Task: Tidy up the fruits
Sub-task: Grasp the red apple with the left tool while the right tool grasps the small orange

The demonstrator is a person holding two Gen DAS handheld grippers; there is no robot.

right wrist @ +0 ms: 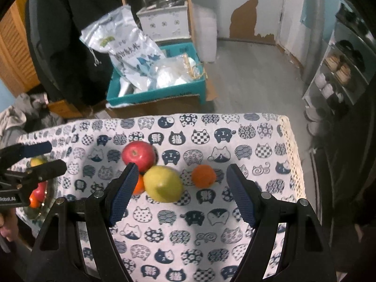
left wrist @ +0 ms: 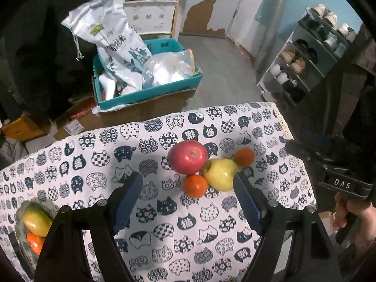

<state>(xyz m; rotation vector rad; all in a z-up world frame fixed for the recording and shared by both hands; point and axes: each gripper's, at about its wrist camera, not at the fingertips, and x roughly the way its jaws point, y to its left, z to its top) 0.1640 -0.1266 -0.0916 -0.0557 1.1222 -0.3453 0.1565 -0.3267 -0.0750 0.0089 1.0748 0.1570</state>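
Both of your grippers hang above the cat-print tabletop (right wrist: pixel 211 235), tilted down toward a cluster of loose fruit. The left gripper (left wrist: pixel 188 195) has its fingers apart and empty; so does the right gripper (right wrist: pixel 181 188), with nothing pressed between the blue pads.

The cluster sits near the far right part of the tabletop: a red apple (left wrist: pixel 188 157) touching a yellow-green apple (left wrist: pixel 221 174), a near orange (left wrist: pixel 195 186) tucked against both, and a far orange (left wrist: pixel 244 157) just beside the yellow-green apple. The bowl (left wrist: pixel 20 239) at the left edge already holds a few fruits, so it is probably the destination.

The relation that matters: in the right wrist view the yellow-green apple (right wrist: pixel 163 183) lies directly ahead, between the two fingers, with the far orange (right wrist: pixel 204 175) also inside the span. In the left wrist view the near orange lies ahead between the fingers, though beyond the tips. The fruits are round, so no long axis constrains your approach. Either hand could descend; the left is on the bowl's side.
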